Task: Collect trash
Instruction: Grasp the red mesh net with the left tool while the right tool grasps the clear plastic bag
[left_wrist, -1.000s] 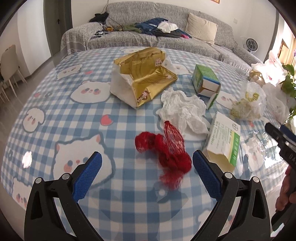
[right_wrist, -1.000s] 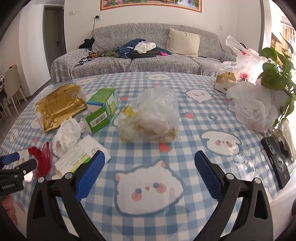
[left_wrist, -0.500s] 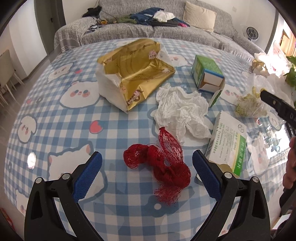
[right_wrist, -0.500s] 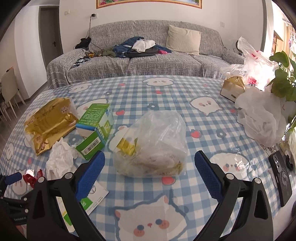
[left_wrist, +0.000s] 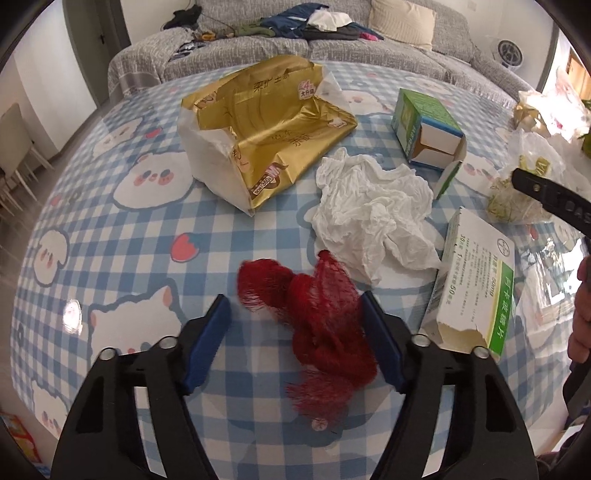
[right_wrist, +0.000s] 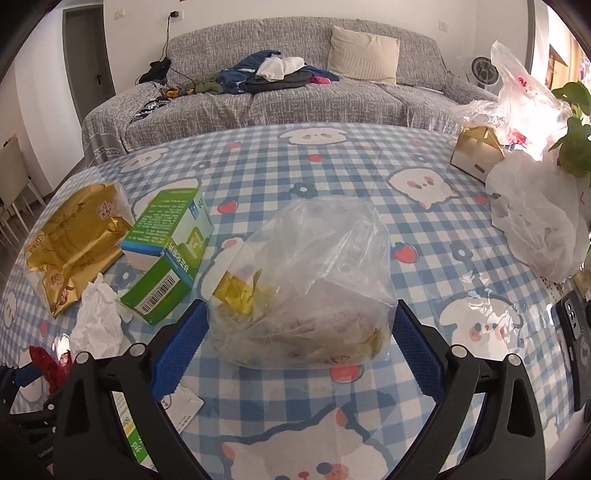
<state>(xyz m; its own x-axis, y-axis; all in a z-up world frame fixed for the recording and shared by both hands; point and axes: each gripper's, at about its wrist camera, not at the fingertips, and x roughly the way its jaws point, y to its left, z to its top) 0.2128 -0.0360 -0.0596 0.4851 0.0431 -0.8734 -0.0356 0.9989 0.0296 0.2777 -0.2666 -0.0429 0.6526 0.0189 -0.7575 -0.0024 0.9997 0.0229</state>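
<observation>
Red mesh net (left_wrist: 325, 317): lies on the table (left_wrist: 122, 236) between the left tool's (left_wrist: 295, 332) parted blue fingers, the right finger touching it; not gripped.
Left view only: crumpled tissue (left_wrist: 373, 210) just behind the net, gold wrapper (left_wrist: 266, 129), white-green carton (left_wrist: 476, 288).
Clear bag of scraps (right_wrist: 310, 280): sits between the right tool's (right_wrist: 297, 336) wide-spread fingers, ungripped.
Right view only: phone (right_wrist: 576, 339) and white plastic bag (right_wrist: 535, 218) at the table's right edge.

Red mesh netting (left_wrist: 325, 321), gold wrapper (left_wrist: 266, 125), blue-and-white checked tablecloth (left_wrist: 122, 243).
</observation>
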